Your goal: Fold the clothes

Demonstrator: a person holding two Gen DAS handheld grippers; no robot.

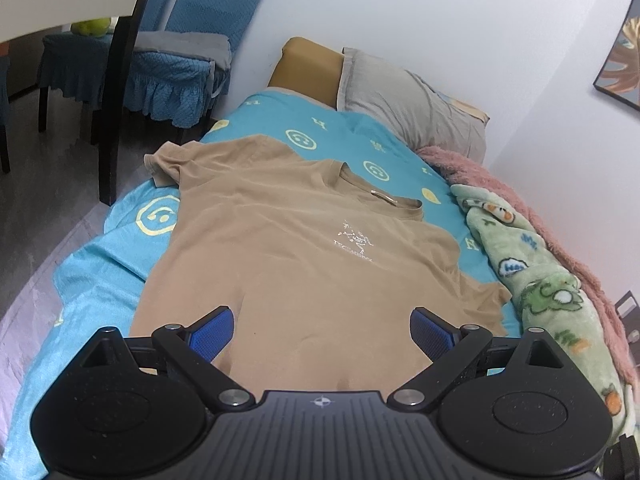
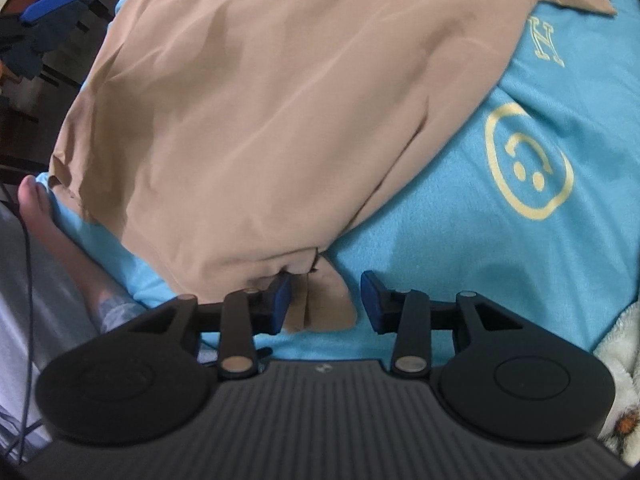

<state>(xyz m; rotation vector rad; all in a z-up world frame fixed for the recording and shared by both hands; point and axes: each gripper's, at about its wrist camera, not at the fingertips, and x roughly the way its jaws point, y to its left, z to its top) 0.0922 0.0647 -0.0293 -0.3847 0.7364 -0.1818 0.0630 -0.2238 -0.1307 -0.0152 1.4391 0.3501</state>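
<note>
left wrist view low along bed [image 1: 256,104], right wrist view perhaps straight down, both share t-shirt [image 1: 304,248]

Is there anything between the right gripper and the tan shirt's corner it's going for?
Nothing visible. The right gripper is open just above the bedspread, and a corner of the tan t-shirt already lies between its pads.

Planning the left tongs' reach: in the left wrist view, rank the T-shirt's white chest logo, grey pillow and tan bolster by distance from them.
1. White chest logo on the tan T-shirt, centre.
2. Grey pillow, upper right.
3. Tan bolster, at the bed's head, slightly farther.
</note>
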